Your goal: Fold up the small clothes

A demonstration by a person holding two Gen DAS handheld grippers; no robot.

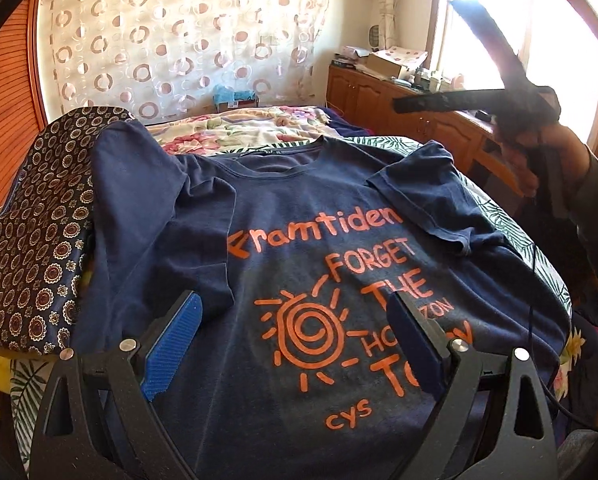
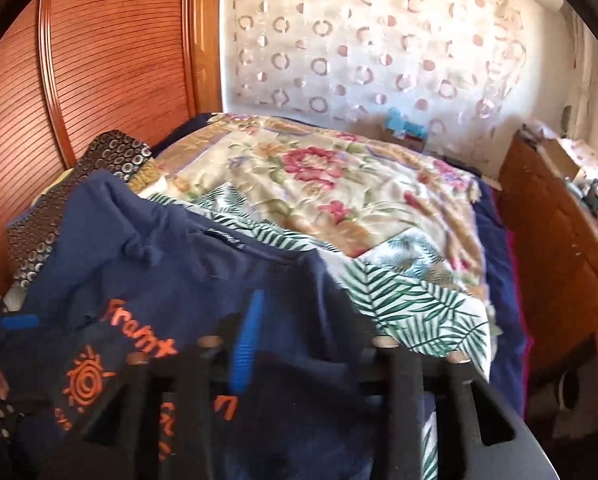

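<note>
A navy T-shirt [image 1: 299,216] with orange print lies face up on the bed, both short sleeves folded inward over the chest. Low over its hem my left gripper [image 1: 295,336] stands open; its blue pads [image 1: 175,344] frame the sun print and hold nothing. At the upper right a hand lifts my right gripper [image 1: 425,54] clear of the shirt, its fingers spread apart with nothing between them. The blurred right wrist view shows the right gripper [image 2: 295,340] above the shirt's [image 2: 171,280] shoulder, with one blue pad [image 2: 245,344] visible.
A dark cloth with round motifs [image 1: 39,240] lies beside the shirt on the left. Behind it are a floral quilt [image 2: 319,184] and the palm-leaf sheet [image 2: 411,304]. A wooden cabinet [image 1: 379,96] stands at the right, a slatted wooden door [image 2: 99,60] at the left.
</note>
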